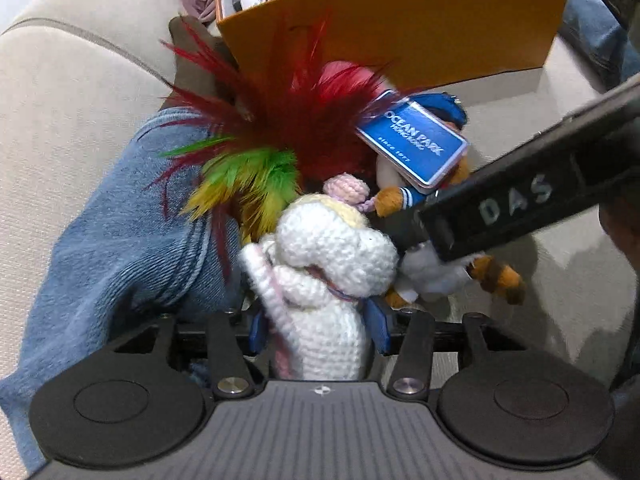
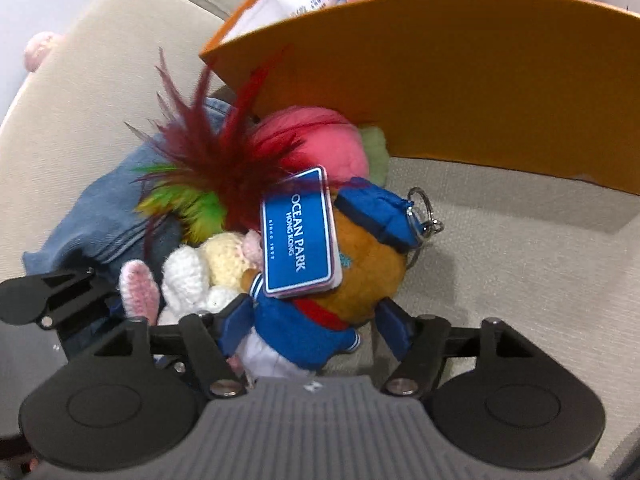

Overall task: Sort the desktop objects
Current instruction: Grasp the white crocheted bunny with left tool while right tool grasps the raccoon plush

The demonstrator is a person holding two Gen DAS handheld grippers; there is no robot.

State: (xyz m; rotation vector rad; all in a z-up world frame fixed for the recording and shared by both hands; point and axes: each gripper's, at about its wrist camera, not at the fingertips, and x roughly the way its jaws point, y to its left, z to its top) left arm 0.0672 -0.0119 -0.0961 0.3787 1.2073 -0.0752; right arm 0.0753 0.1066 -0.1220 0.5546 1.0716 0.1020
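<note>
A white crocheted rabbit (image 1: 324,264) sits between the blue pads of my left gripper (image 1: 318,332), which is shut on its body. The rabbit also shows in the right wrist view (image 2: 188,276). My right gripper (image 2: 316,332) is shut on a brown plush toy in a blue sailor suit (image 2: 360,264) with a blue "Ocean Park" tag (image 2: 298,232) and a key ring. In the left wrist view this plush (image 1: 432,272) lies right of the rabbit under the right gripper's black body (image 1: 520,196). A red, green and yellow feather toy (image 1: 280,128) lies behind both.
An orange box (image 1: 400,28) with several small items stands behind the pile, also in the right wrist view (image 2: 460,80). A blue cloth (image 1: 120,240) lies at the left. A pink plush (image 2: 320,140) lies against the box. All rest on beige cushions (image 1: 60,100).
</note>
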